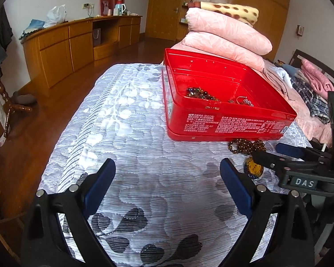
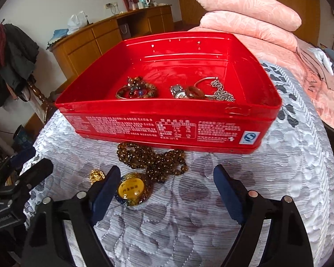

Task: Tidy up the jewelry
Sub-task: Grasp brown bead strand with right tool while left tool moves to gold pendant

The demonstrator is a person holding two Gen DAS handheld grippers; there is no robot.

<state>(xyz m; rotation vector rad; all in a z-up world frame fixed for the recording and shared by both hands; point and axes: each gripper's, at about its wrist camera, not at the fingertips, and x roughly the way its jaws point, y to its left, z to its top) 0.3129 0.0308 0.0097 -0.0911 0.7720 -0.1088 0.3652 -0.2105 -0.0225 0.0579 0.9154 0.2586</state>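
An open red tin box (image 2: pixel 178 124) stands on the patterned white bedspread (image 2: pixel 167 233); it also shows in the left wrist view (image 1: pixel 229 122). Inside lie a beaded bracelet pile (image 2: pixel 137 89), a watch (image 2: pixel 177 92), a brown ring (image 2: pixel 194 92) and a silver bangle with a bead chain (image 2: pixel 218 90). A brown bead necklace (image 2: pixel 153 160) with a yellow round pendant (image 2: pixel 131 190) lies on the bedspread in front of the box, beside a small gold ornament (image 2: pixel 96 175). My right gripper (image 2: pixel 167 189) is open, its left finger just beside the pendant. My left gripper (image 1: pixel 167 182) is open and empty over bare bedspread.
Folded pink quilts (image 1: pixel 225 37) and clothes (image 1: pixel 311 89) are piled on the bed behind and right of the box. A wooden cabinet (image 1: pixel 73 44) lines the far wall. A coat rack (image 2: pixel 15 62) stands at the left, beyond the bed's edge.
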